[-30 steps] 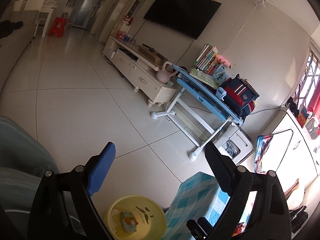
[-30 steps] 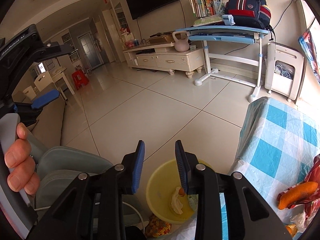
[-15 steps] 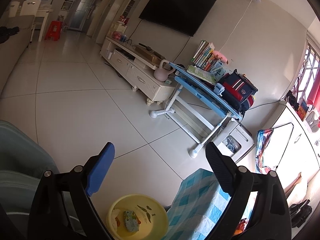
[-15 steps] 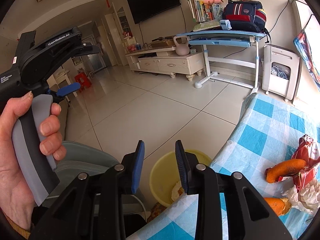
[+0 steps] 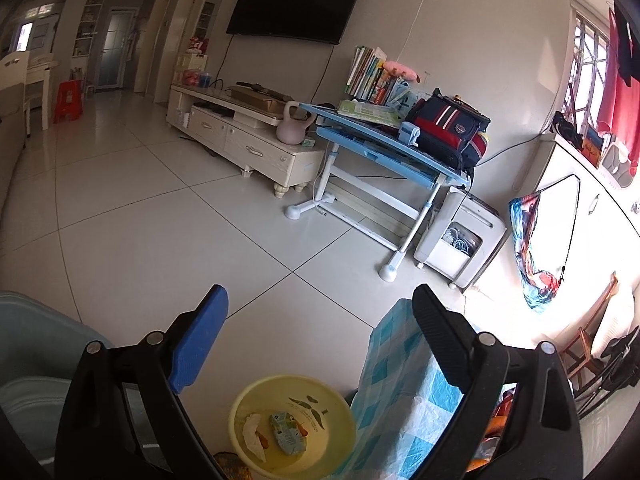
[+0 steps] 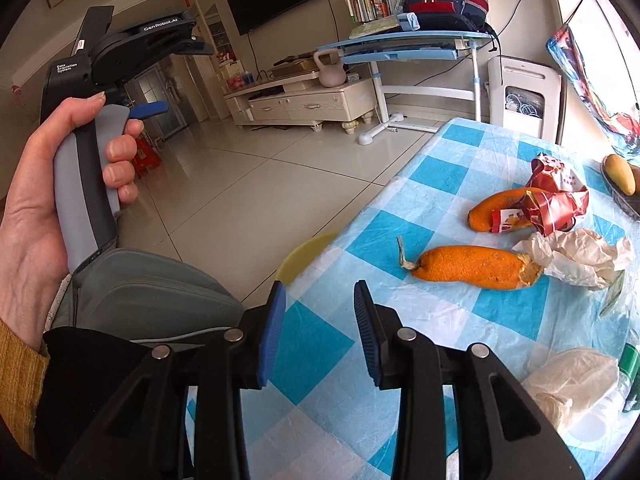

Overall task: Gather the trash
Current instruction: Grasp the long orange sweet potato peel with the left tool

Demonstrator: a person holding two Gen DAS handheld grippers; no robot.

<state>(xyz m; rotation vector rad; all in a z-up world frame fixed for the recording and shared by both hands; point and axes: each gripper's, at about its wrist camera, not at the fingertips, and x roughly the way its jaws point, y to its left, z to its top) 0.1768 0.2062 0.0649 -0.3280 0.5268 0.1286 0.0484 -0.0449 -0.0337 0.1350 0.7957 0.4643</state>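
Over the near corner of the blue-checked table (image 6: 452, 172) my right gripper (image 6: 319, 296) hangs; its jaws are opening with nothing between them. Beyond it on the cloth lie an orange peel (image 6: 476, 266), a second peel (image 6: 492, 208) under a red wrapper (image 6: 556, 200), a crumpled tissue (image 6: 580, 256) and a clear plastic bag (image 6: 572, 380). My left gripper (image 5: 320, 300) is wide open and empty above the floor. Below it stands the yellow bin (image 5: 320, 396), holding a tissue (image 5: 252, 432) and a small carton (image 5: 286, 434). The bin's rim (image 6: 304, 252) shows past the table edge.
A hand grips the left gripper's grey handle (image 6: 86, 184) at the left. A grey-green padded seat (image 6: 152, 292) sits beside the bin. A yellow fruit (image 6: 620, 174) lies at the table's far right. Across open tile floor stand a blue desk (image 5: 384, 148) and a white appliance (image 5: 460, 240).
The right view has swung from the bin to over the table, bringing peels, wrapper and tissue closer; its jaws stand a little wider. The left gripper rolled and shifted, staying open above the bin.
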